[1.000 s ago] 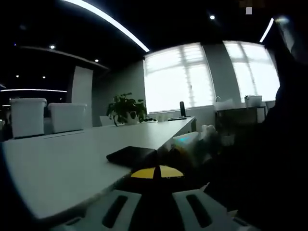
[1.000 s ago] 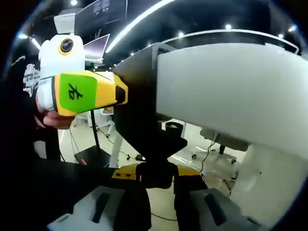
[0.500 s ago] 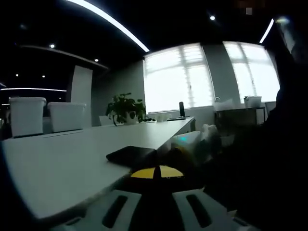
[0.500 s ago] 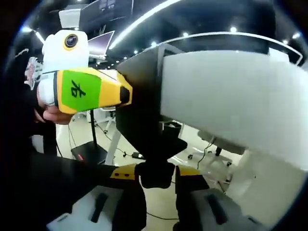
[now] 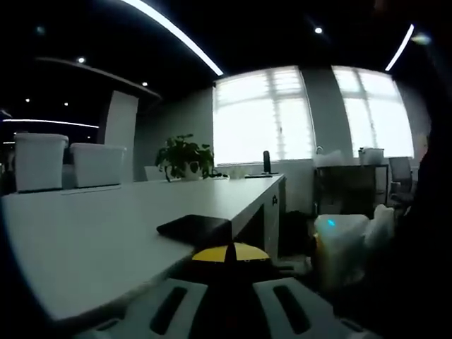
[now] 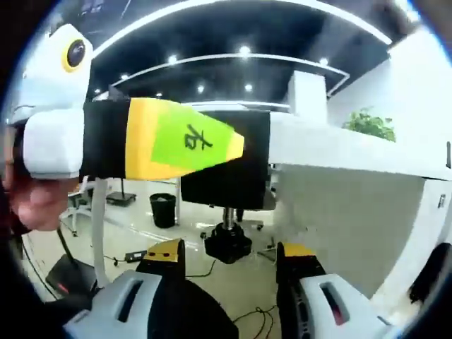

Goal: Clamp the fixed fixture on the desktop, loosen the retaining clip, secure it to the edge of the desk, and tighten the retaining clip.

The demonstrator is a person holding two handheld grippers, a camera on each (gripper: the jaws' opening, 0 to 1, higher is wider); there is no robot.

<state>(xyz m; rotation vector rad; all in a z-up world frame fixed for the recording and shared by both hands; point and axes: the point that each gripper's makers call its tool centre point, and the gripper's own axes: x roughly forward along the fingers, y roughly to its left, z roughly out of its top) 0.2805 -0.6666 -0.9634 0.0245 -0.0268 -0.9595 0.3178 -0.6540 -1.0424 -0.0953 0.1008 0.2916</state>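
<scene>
Stretching toward bright windows, the white desk (image 5: 106, 233) carries the black fixture (image 5: 194, 227) at its near edge, gripped by the left gripper (image 5: 227, 263); below the edge, the right gripper (image 6: 229, 258) stands wide around the fixture's screw knob (image 6: 227, 246)

The black clamp fixture (image 6: 229, 169) sat gripped over the edge of the white desk (image 6: 332, 145), its top plate (image 5: 195, 227) lying flat on the desktop. Beneath the edge its threaded screw ran down to a round black knob (image 6: 227, 248).
</scene>
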